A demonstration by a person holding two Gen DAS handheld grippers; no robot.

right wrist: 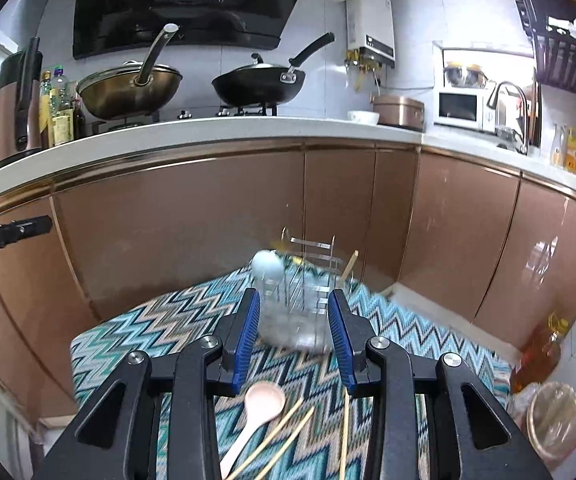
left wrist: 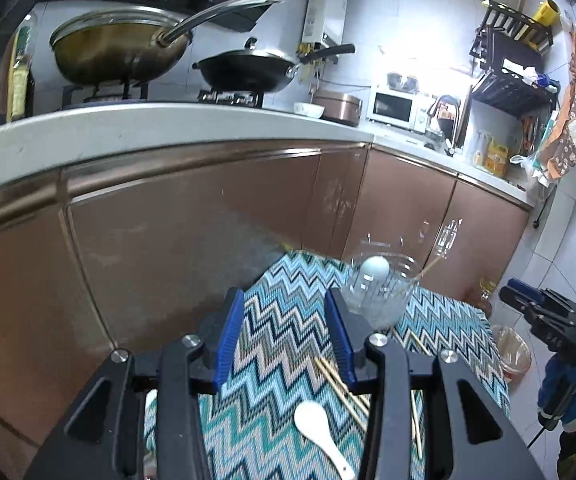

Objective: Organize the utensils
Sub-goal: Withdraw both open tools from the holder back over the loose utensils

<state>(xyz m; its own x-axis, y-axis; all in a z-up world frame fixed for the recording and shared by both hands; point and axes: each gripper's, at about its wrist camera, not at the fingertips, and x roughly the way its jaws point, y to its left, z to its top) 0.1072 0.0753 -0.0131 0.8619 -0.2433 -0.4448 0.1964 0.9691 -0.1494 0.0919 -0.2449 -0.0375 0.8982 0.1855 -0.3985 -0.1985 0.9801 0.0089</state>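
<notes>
Looking along the left tongs (left wrist: 284, 332), the left wrist view shows their blue pads apart with nothing between them, above a small counter (left wrist: 288, 320) covered in a teal zigzag cloth. A white spoon (left wrist: 320, 432) lies near on the cloth, with wooden chopsticks (left wrist: 340, 384) just right of it. At the far end stands a clear utensil holder (left wrist: 380, 292) with a pale spoon (left wrist: 374, 268) and one chopstick upright in it. Beyond runs a white kitchen worktop (left wrist: 168, 128) over brown cabinet doors (left wrist: 192, 232), bearing a brass-coloured wok (left wrist: 116, 52), a black wok (left wrist: 248, 70) and a microwave (left wrist: 394, 106). The right tongs (left wrist: 528, 304) show at the right edge.

In the right wrist view, the right tongs (right wrist: 294, 336) also stand apart and empty, the holder (right wrist: 300, 312) beyond their tips, blurred. A pinkish spoon (right wrist: 262, 404) and loose chopsticks (right wrist: 288, 436) lie near on the cloth. A black range hood (right wrist: 192, 4) hangs above the woks, and a lined bin (right wrist: 554, 420) stands on the floor at right.
</notes>
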